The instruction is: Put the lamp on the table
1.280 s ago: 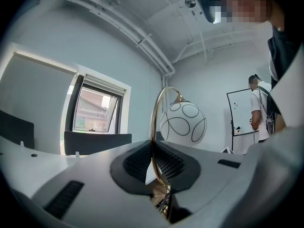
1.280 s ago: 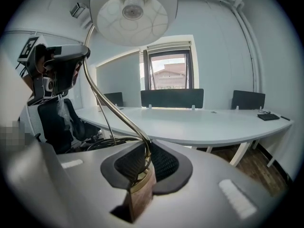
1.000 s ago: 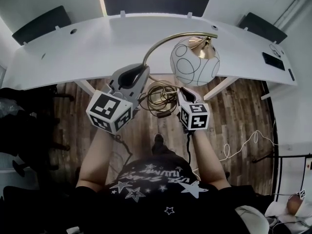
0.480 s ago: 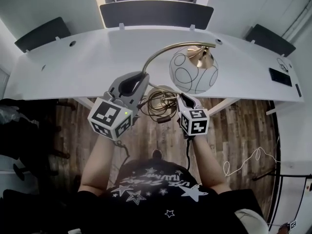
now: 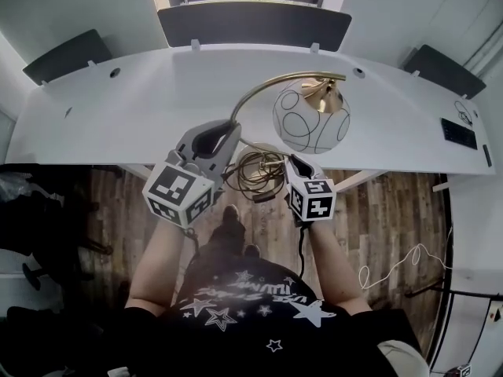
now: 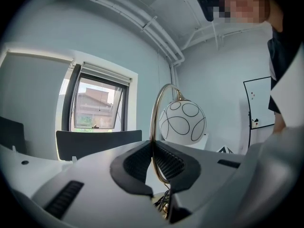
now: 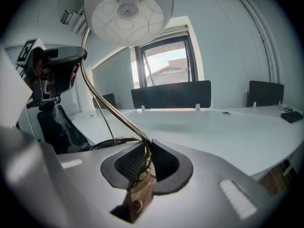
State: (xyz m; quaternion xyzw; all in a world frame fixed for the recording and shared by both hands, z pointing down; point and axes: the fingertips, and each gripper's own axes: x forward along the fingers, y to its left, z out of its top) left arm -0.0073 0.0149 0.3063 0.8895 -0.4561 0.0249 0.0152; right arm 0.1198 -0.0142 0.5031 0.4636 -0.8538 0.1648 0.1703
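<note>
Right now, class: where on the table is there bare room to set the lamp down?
The table is bare left of the lamp shade and between shade and black device; only the right end is taken.

The right gripper [image 7: 146, 146] clamps the lamp [image 7: 128, 11] by its stem — white table [image 7: 213, 129] ahead.

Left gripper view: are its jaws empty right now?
No: the left gripper is shut on the lamp, clamping its thin brass stem just below where it arcs up to the globe.
</note>
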